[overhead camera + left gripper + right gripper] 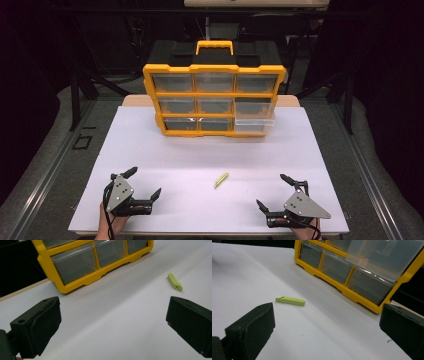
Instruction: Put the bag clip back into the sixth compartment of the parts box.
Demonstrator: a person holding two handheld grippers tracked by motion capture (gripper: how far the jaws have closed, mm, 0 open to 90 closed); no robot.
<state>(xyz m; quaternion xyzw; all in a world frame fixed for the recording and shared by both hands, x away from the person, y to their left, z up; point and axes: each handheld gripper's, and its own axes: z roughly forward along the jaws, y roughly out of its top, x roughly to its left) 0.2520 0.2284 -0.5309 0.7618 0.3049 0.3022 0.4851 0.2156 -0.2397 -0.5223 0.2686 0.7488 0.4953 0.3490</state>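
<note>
- Both grippers, left gripper [142, 184] and right gripper [271, 191], are resting spread wide and empty at the near table edge.
- Green clip [221, 180] is lying flat on the white table [165, 150] between them, nearer the right.
- Right gripper should be closing across its narrow width.
- Its long axis is running diagonally, far end pointing toward the yellow drawer organizer [215, 95].

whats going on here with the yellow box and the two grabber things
A person holds a gripper in each hand at the near edge of a white table. The left gripper and the right gripper are both open and hold nothing. Between them lies a small light green clip, untouched. At the back stands a yellow drawer organizer with clear drawers; its middle right drawer is pulled out. Nothing has been picked up yet.
</note>
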